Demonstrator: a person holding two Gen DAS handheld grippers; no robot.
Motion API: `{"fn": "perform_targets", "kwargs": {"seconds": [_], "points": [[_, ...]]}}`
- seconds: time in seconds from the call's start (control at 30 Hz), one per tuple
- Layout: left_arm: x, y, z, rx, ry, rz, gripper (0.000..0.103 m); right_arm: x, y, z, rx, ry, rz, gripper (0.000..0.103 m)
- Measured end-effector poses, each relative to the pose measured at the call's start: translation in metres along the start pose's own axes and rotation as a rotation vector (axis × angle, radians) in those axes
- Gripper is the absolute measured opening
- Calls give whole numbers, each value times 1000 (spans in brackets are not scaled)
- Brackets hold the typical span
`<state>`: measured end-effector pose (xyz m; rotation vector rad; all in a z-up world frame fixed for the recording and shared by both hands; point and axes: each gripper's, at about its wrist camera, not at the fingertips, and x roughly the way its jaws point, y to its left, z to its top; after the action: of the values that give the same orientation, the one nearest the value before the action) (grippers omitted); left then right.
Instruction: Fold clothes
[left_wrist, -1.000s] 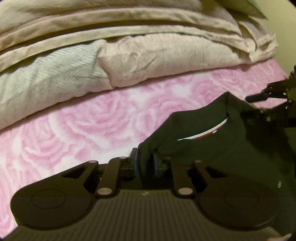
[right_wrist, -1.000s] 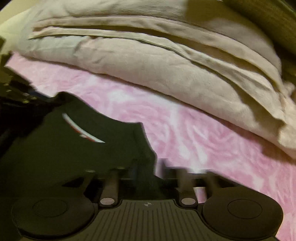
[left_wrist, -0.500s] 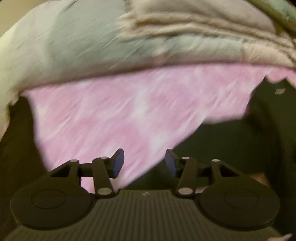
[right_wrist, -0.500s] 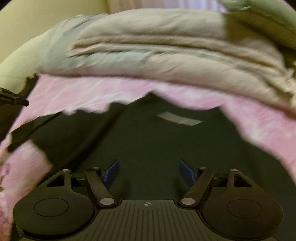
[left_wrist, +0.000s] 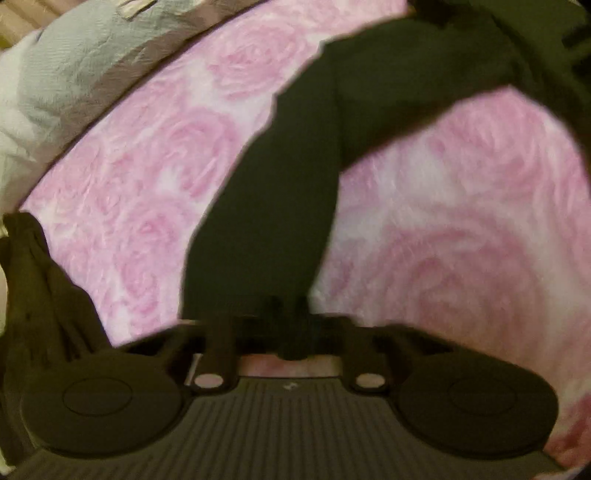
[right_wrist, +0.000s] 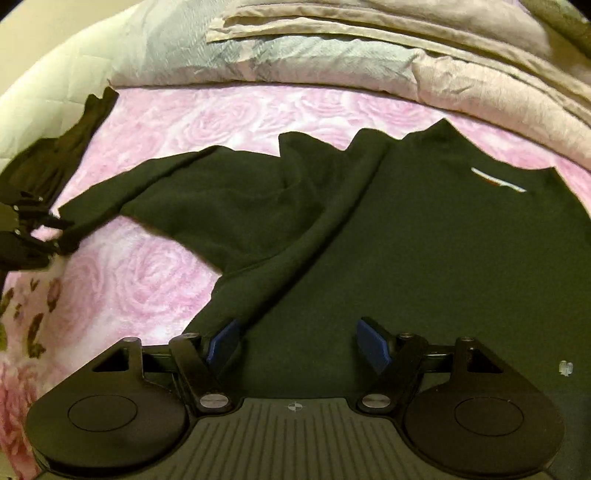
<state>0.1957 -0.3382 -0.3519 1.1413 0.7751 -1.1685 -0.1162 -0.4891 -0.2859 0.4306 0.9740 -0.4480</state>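
Pretty sure I was working in someone's bedroom. Everything sat on a bed with a pink rose-print blanket (right_wrist: 229, 122), and folded beige and grey bedding (right_wrist: 369, 55) was piled up behind it.

Dark long-sleeved top (right_wrist: 424, 236) spread flat on pink rose-patterned bedding, neck opening toward the stacked beige covers, white neck label with a red edge (right_wrist: 498, 180) showing inside the collar. Body mostly smooth; one long diagonal fold ridge (right_wrist: 325, 229) running from near the collar down toward the lower hem. One sleeve (right_wrist: 147, 184) stretched out sideways from the body, lying across the bedding, cuff end (left_wrist: 258, 288) pinched between closed fingers of the left gripper (left_wrist: 286, 314). Fabric near the shoulder bunched into uneven peaks. Small pale tag (right_wrist: 565, 367) noted low on the body. Second dark garment (right_wrist: 62, 162) crumpled at the bedding's edge, apart from the top.
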Motion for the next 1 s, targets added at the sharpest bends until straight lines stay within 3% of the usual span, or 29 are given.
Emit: {"fn": "perform_targets", "kwargs": {"seconds": [0.1, 0.2, 0.27, 0.4, 0.47, 0.6, 0.63, 0.7, 0.73, 0.83, 1.0], "points": [[-39, 58, -1, -205, -85, -64, 3, -11, 6, 6, -1, -16, -25, 74], [-73, 130, -4, -366, -135, -48, 3, -23, 14, 12, 4, -43, -33, 74], [-82, 174, -8, -473, -119, -57, 3, -29, 19, 17, -1, -71, -34, 74], [-74, 224, -17, -576, -11, -96, 3, -32, 31, 23, -4, -96, -25, 74], [-61, 228, -23, -582, 40, -107, 7, -28, 37, 23, -10, -89, -17, 74], [-39, 222, -43, -607, 108, -42, 16, -21, 42, 17, -8, -58, -9, 74], [-37, 223, -51, -638, 100, -48, 18, -21, 43, 16, -5, -49, -9, 74], [-38, 223, -63, -684, 71, -58, 32, -22, 44, 13, 0, -41, -11, 74], [-39, 222, -69, -699, 56, -62, 32, -23, 45, 11, 2, -38, -12, 74], [-44, 215, -84, -688, 5, -68, 44, -23, 47, 4, 1, -17, -15, 74], [-26, 181, -86, -586, 0, -86, 44, -18, 51, -5, -8, 18, -9, 74]]}}
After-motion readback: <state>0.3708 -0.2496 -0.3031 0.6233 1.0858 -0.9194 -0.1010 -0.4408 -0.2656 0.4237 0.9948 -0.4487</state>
